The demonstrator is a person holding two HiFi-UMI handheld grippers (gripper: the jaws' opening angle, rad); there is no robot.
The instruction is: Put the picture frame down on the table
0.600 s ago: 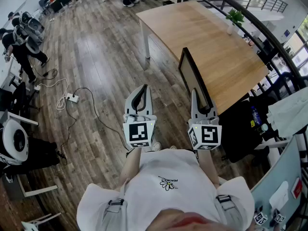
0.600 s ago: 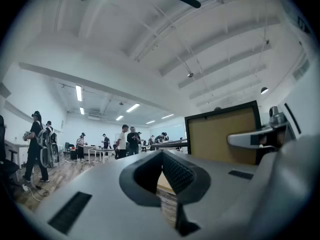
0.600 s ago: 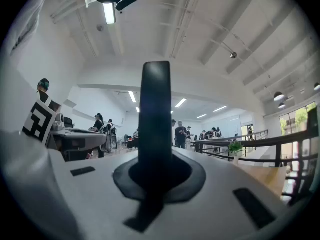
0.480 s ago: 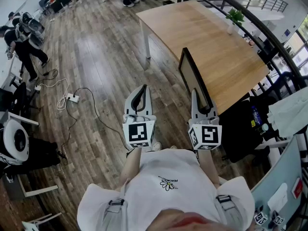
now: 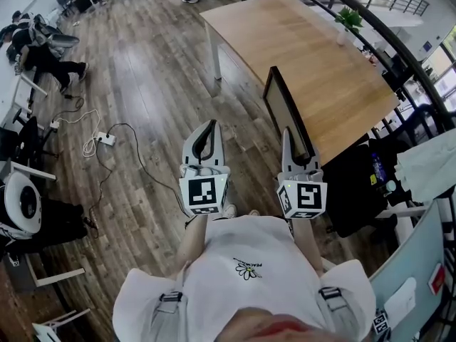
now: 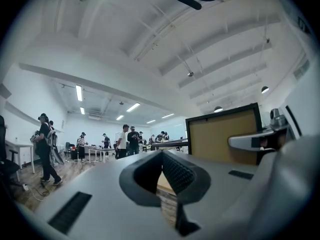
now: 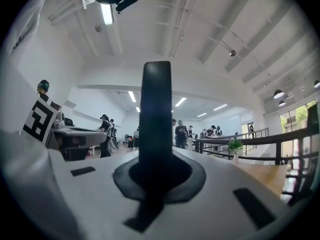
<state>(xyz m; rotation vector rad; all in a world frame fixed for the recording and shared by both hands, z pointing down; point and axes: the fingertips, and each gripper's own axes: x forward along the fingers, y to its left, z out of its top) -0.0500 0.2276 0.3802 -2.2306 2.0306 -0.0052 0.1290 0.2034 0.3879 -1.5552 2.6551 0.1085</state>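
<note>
Picture frame held on edge beside the desk

The picture frame (image 5: 283,109) is thin, with a black border around a plain tan panel, and it is seen nearly edge-on from the head view. It stands upright in the air over the near edge of the wooden desk (image 5: 313,55); whether it touches the desk cannot be told. The right tool (image 5: 289,144) is clenched on its lower end, and the frame rises straight from the jaws as a dark bar. The left tool (image 5: 205,130), jaws closed on nothing, hovers beside it, over the floor (image 5: 142,84).
</note>
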